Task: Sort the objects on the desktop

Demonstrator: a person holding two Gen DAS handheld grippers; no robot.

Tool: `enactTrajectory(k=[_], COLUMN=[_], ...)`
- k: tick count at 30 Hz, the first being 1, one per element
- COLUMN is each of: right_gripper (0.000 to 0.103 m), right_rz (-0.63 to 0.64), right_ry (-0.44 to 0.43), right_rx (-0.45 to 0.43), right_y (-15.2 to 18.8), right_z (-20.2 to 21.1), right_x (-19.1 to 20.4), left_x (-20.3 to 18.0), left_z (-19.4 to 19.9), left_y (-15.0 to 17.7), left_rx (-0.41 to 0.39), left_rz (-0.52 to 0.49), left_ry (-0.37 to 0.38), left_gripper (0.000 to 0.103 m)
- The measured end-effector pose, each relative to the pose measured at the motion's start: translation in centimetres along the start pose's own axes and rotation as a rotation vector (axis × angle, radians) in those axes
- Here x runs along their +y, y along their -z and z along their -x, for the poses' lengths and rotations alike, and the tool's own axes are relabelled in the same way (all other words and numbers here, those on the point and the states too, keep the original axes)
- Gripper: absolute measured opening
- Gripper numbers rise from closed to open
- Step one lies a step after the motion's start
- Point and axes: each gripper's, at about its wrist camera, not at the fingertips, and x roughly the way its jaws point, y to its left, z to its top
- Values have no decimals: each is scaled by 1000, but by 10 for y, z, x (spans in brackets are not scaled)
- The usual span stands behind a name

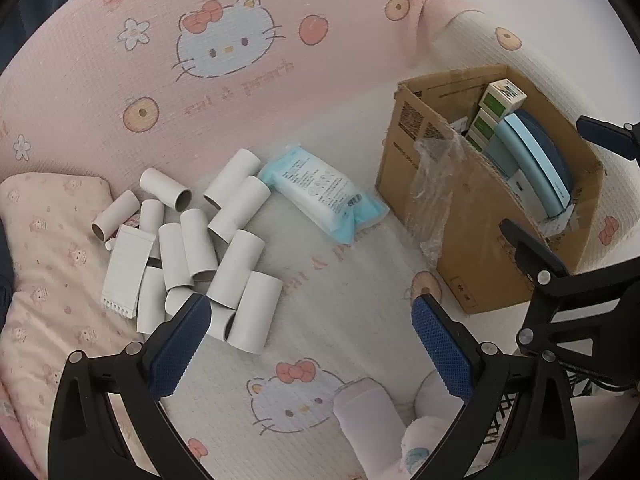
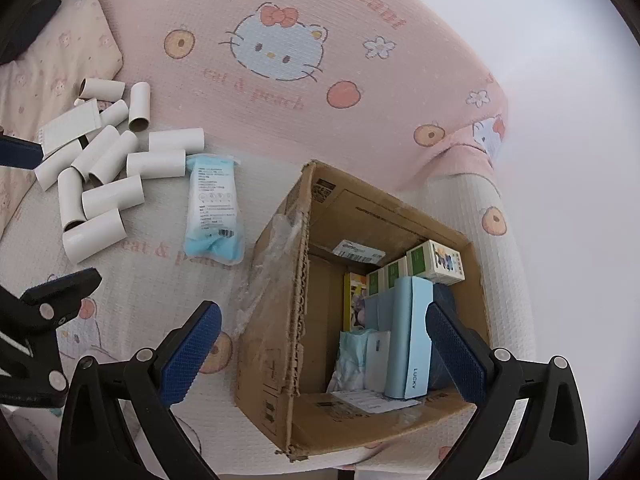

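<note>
Several white cardboard tubes (image 1: 208, 240) (image 2: 104, 184) lie in a heap on the cartoon-cat mat, with a lined notepad (image 1: 126, 272) (image 2: 70, 126) on the heap's left edge. A blue and white wipes pack (image 1: 324, 196) (image 2: 214, 208) lies flat between the heap and an open cardboard box (image 1: 468, 264) (image 2: 276, 320). The box holds a light-blue case (image 2: 412, 340) and small green and white cartons (image 2: 432, 260). My left gripper (image 1: 312, 308) hangs open above the mat beside the nearest tube, holding nothing. My right gripper (image 2: 324, 312) is open and empty over the box's left wall.
A pale patterned pillow (image 1: 48, 240) (image 2: 60, 52) borders the heap on the left. A padded pink bumper (image 1: 240, 92) (image 2: 360, 128) rises behind everything. Crumpled clear film (image 1: 436, 168) clings to the box's side. A person's socked feet (image 1: 368, 412) rest at the near edge.
</note>
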Motion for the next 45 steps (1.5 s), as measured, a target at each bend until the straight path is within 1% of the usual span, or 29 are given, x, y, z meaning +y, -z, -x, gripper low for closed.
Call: enactTrajectory(k=[6, 8, 10, 12, 15, 17, 20, 23, 25, 28, 31, 33, 35, 36, 38, 42, 44, 45], right_gripper=[102, 102, 102, 102, 102, 102, 102, 102, 102, 102, 102, 102, 102, 102, 102, 102, 102, 102], right_rz=[33, 41, 50, 49, 29, 13, -26, -36, -21, 19, 31, 33, 54, 70, 87, 93, 83, 71], right_ry=[21, 15, -4, -35, -79, -114, -205, -307, -325, -330, -398, -450, -479, -488, -497, -577, -603, -638], right_rx=[4, 9, 18, 29, 39, 33, 19, 13, 2, -26, -59, -73, -97, -124, -166, -266, -316, -356], right_y=[-9, -13, -16, -20, -27, -33, -42, -51, -56, -63, -70, -75, -79, -82, -88, -94, -96, -98], right_z=[1, 0, -2, -7, -14, -17, -20, -24, -24, -27, -29, -29, -27, -26, -25, -23, -25, -27], right_x=[14, 19, 25, 30, 37, 41, 43, 50, 58, 76, 89, 98, 107, 115, 127, 143, 146, 146], left_x=[19, 26, 34, 43, 61, 74, 97, 116, 128, 147, 169, 181, 192, 197, 206, 217, 222, 224], left_z=[-5, -7, -10, -13, -18, -19, -24, -28, -30, -33, -36, -37, -38, -40, -43, -47, -50, -52], left_y=[1, 2, 3, 5, 8, 10, 16, 26, 35, 48, 61, 69, 77, 81, 90, 103, 106, 107], left_rx=[6, 6, 15, 21, 27, 17, 17, 29, 26, 28, 18, -5, -35, -50, -75, -129, -144, -143], left_rz=[46, 63, 87, 116, 175, 217, 301, 349, 376, 433, 505, 545, 582, 599, 635, 681, 678, 672], left_ry=[20, 21, 6, 2, 15, 42, 58, 51, 36, 32, 30, 14, -1, -2, 0, -1, -26, -43], left_gripper=[101, 101, 101, 101, 101, 95, 91, 87, 86, 84, 78, 75, 71, 70, 65, 64, 64, 64])
